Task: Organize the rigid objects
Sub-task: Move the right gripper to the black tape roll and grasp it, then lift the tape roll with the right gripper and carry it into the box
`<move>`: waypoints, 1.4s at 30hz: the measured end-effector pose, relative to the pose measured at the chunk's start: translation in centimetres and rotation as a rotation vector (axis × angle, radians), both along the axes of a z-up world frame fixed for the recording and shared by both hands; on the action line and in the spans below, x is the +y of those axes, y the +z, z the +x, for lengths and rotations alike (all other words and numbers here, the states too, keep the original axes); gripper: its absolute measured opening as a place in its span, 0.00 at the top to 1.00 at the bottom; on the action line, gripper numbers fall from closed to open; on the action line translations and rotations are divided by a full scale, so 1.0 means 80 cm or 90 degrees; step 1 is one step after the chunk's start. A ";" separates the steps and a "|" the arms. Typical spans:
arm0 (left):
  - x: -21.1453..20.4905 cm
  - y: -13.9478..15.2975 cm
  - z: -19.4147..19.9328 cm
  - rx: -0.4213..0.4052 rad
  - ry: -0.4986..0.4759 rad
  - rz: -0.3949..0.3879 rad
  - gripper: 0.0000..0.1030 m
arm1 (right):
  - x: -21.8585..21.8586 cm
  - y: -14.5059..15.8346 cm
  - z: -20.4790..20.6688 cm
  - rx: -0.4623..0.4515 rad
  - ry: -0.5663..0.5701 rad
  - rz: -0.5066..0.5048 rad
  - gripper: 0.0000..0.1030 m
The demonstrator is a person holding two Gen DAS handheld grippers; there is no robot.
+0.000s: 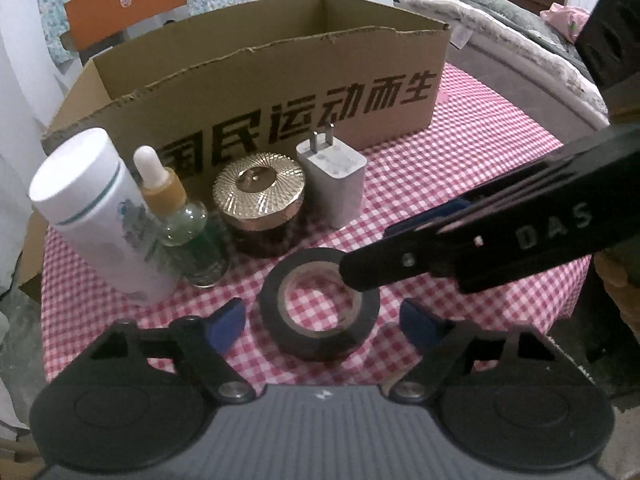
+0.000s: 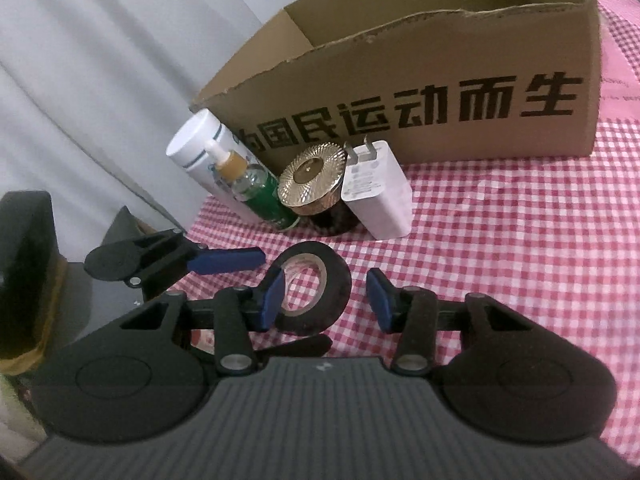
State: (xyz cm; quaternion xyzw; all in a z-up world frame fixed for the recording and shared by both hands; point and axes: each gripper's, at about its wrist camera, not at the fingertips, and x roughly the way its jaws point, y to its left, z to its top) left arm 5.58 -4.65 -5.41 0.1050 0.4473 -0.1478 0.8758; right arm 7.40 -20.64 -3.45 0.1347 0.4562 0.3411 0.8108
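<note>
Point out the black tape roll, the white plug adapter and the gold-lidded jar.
black tape roll (image 1: 320, 344): left wrist view, near outer wall.
white plug adapter (image 1: 340, 188): left wrist view, front face of its body.
gold-lidded jar (image 2: 312, 178): right wrist view, ribbed lid top.

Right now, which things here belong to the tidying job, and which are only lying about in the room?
For the job:
- black tape roll
- white charger
- gold-lidded jar
- dropper bottle
- white bottle
- cardboard box

Just lying about:
- orange chair
- bedding
- checked tablecloth
</note>
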 end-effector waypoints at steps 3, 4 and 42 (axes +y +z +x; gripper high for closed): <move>0.001 -0.004 0.003 0.005 0.004 -0.007 0.25 | 0.006 -0.005 0.004 0.001 0.006 -0.010 0.66; 0.000 -0.006 0.006 0.008 0.007 -0.010 0.28 | 0.007 -0.007 0.005 0.003 0.007 -0.011 0.69; -0.021 0.001 -0.013 0.011 -0.057 -0.007 0.33 | -0.003 -0.005 -0.021 -0.003 0.021 -0.058 0.78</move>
